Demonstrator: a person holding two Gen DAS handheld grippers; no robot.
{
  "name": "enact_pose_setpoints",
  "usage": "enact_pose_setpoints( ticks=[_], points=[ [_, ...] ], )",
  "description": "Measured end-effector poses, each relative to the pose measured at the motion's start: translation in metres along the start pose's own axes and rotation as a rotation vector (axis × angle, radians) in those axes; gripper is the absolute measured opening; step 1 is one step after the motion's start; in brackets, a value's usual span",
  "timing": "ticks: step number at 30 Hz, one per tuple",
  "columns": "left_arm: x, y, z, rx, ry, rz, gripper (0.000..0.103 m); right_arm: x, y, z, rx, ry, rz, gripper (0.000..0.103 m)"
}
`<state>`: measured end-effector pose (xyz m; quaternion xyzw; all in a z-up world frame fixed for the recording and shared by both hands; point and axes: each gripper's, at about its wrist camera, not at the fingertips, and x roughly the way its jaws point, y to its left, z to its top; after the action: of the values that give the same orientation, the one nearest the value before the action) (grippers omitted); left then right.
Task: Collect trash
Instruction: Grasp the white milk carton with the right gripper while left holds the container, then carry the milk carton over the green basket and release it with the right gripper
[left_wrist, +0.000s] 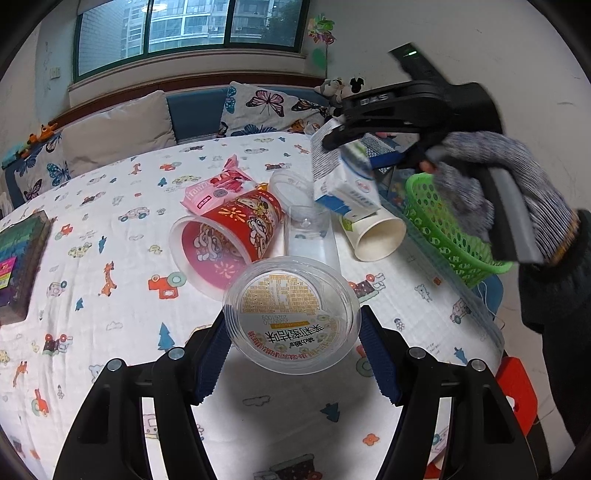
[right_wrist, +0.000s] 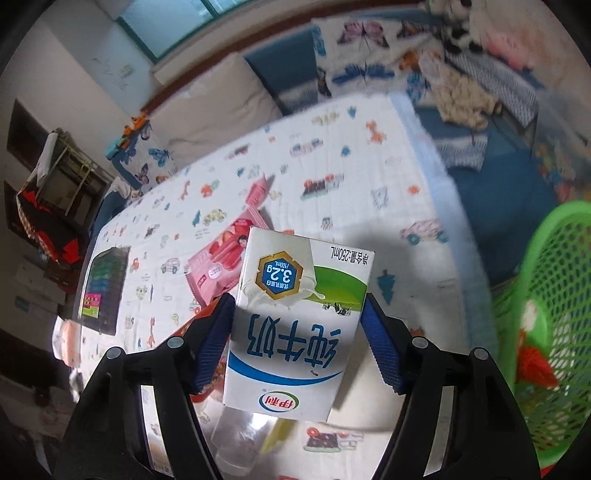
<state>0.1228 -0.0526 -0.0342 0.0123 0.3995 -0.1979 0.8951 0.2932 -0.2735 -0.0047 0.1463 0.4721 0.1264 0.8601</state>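
My left gripper is shut on a clear plastic cup with a yellow label, held above the table. My right gripper is shut on a white and blue milk carton, lifted above the table; it also shows in the left wrist view, close to the green basket. On the table lie a red printed paper cup, a pink snack wrapper, a white paper cup, a clear plastic cup and a clear lid.
The table has a white cloth with cartoon prints. A dark box of coloured items sits at its left edge. The green basket stands off the right edge. A cushioned bench runs behind the table.
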Motion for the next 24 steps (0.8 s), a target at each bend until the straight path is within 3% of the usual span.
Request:
enact_pose_setpoints(
  ticks=[14,24],
  points=[
    [0.003,-0.017,0.02,0.027,-0.01,0.01,0.065,-0.084,-0.016,-0.025,-0.021,-0.201,-0.005,0.069],
    [0.015,-0.057,0.048,0.092,-0.019,-0.017,0.065,-0.132,-0.076,-0.045,0.038,-0.266,-0.105,0.069]
  ],
)
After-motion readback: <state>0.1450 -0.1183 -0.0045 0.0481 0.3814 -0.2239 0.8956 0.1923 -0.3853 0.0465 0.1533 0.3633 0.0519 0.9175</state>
